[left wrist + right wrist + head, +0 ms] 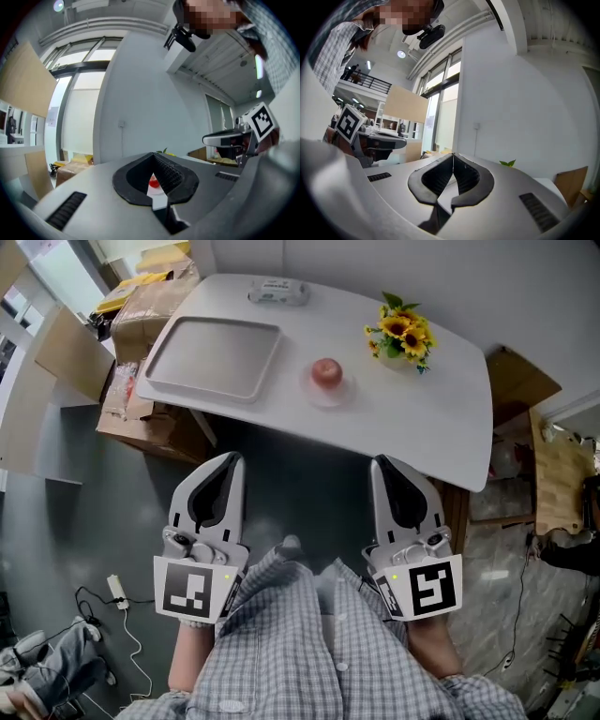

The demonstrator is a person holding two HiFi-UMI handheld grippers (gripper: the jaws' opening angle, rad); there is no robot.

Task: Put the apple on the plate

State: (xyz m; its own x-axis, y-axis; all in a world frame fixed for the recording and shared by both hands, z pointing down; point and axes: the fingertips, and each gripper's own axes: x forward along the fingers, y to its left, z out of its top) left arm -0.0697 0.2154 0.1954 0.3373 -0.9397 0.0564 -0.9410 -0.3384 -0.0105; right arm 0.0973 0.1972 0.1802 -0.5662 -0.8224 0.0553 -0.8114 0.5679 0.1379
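You are holding the left gripper with its jaws pressed together at the tips, gripping nothing. The right gripper is sitting the same way, tips meeting. Both are hovering just off the near edge of the white table with rounded corners, above a dark grey floor.

The red apple is resting on the small pale round plate, about midway along the table and toward its near edge. A bare beige rectangular tray is lying at the table's left end. A bunch of yellow sunflowers is standing toward the far right corner. A pale soft pack is lying at the far edge, its label too small to read.

Brown cardboard boxes are crowding the table's left end. A white wall is rising behind the table, and tall windows are showing to its left.
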